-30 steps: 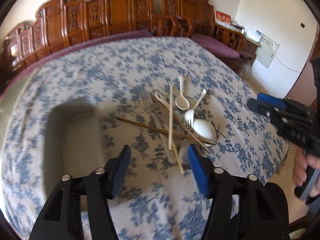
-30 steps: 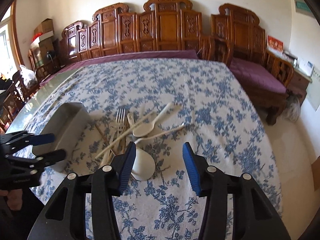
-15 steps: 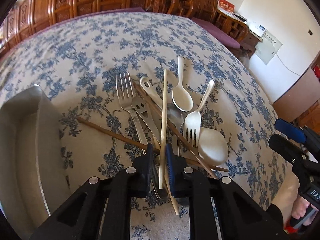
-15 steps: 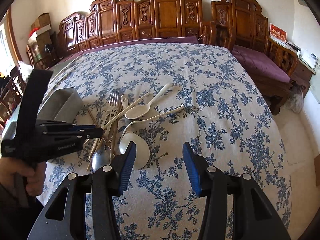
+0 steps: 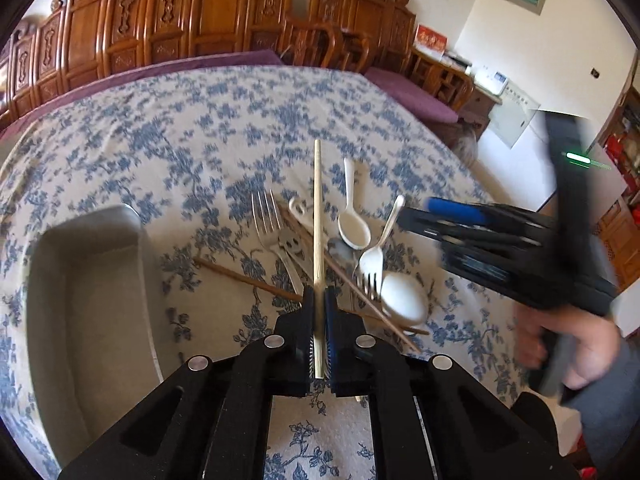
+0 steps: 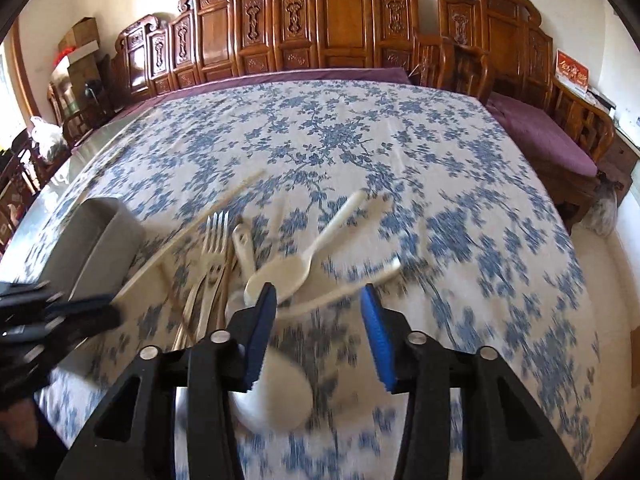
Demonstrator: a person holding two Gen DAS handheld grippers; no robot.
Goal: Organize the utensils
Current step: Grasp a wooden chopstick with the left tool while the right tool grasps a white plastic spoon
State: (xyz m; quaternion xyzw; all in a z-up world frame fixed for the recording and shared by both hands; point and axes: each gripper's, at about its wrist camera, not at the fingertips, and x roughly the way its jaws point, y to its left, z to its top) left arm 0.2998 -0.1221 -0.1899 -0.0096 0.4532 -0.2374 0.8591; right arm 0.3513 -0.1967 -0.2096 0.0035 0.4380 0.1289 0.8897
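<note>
My left gripper [image 5: 319, 296] is shut on the near part of a pale wooden chopstick [image 5: 317, 200], which sticks out forward over the pile. The pile on the blue-flowered cloth holds a metal fork [image 5: 264, 216], dark chopsticks [image 5: 248, 280], a white spoon [image 5: 352, 224], a white plastic fork [image 5: 374, 256] and a broad white spoon [image 5: 402, 300]. My right gripper [image 6: 318, 300] hangs low over the pile with its jaws closing. The white fork's handle [image 6: 348, 288] lies between them, untouched. The broad spoon [image 6: 276, 396] sits under its left finger.
A grey metal tray [image 5: 92, 280] stands left of the pile, also visible as the tray [image 6: 100, 240] in the right wrist view. Carved wooden chairs [image 6: 344, 24] line the table's far side. The table edge drops off on the right. A hand [image 5: 572, 352] holds the right gripper.
My left gripper closed on the pale chopstick and raised its far end off the pile. My right gripper came forward and down over the white fork, with its jaws a little narrower.
</note>
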